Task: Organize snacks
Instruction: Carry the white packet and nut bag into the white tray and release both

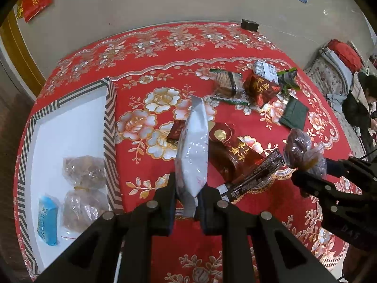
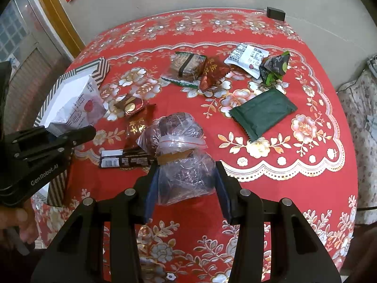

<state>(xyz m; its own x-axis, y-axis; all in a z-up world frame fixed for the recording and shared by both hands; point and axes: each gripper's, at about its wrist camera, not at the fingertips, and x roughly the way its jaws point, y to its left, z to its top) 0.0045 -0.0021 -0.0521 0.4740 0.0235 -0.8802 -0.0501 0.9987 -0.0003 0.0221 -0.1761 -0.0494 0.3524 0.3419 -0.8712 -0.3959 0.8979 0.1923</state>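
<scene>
In the left wrist view my left gripper is shut on the lower end of a white snack packet, which stands edge-on above the red floral tablecloth. My right gripper is shut on a clear zip bag of dark round snacks. The same bag and right gripper show at the right of the left wrist view. The left gripper with the white packet shows at the left of the right wrist view. A striped-rimmed box with a white floor lies left of the packet.
The box holds two clear bags of brown snacks and a blue packet. Loose on the cloth lie a dark green packet, red packets, a black bar and several others. A black box sits at the far edge. A person sits at the right.
</scene>
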